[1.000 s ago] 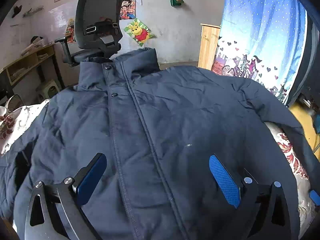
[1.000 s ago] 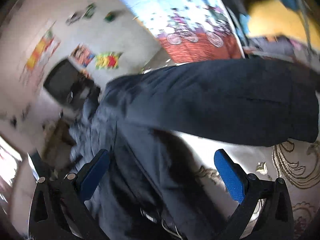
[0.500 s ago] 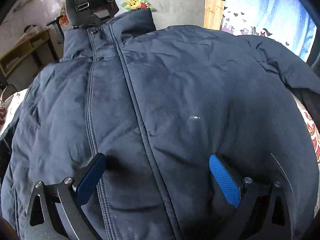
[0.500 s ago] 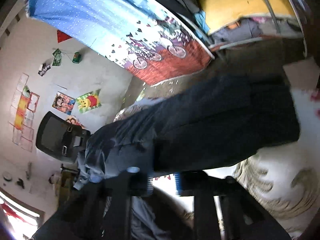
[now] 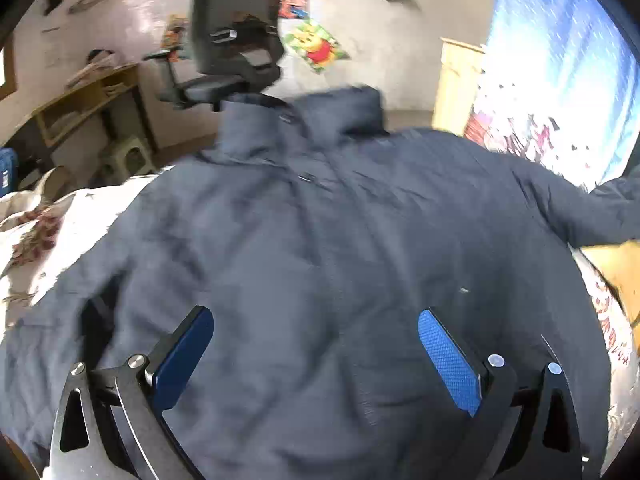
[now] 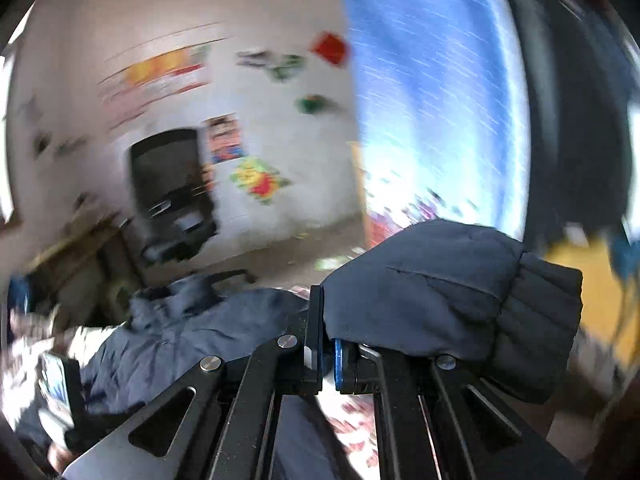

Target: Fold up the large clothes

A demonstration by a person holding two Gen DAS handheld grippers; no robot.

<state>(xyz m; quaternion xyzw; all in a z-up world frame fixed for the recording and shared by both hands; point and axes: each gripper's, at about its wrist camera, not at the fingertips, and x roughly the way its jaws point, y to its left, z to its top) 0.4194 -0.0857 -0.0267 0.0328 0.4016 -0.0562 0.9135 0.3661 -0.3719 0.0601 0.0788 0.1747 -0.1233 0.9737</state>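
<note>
On the bed: a dark navy jacket (image 5: 320, 240) lies front up across a floral bedspread (image 5: 44, 224), collar toward the far wall.
Jacket front: placket with snaps runs down the middle; a small white speck sits on the right chest panel.
Sleeve (image 6: 452, 292): lifted off the bed and draped over the right gripper, its ribbed cuff hanging to the right.
Left gripper (image 5: 316, 356): above the jacket's lower front, blue pads spread wide, nothing between them.
Right gripper (image 6: 326, 356): pads drawn almost together, clamped on the sleeve fabric at their tips.
Shelf unit (image 5: 92, 100): wooden, open compartments against the left wall; pale things lie on top and inside, too blurred to name.
Office chair (image 5: 232, 40): black mesh back, just behind the jacket's collar.
Curtain (image 5: 560, 72): blue, printed along its lower edge, at the right.
Wall: a cartoon bear poster (image 5: 316, 46) beside the chair; other pictures smeared by motion in the right wrist view.
Cabinet (image 5: 456, 84): pale wood, between poster and curtain, possibly closed.
</note>
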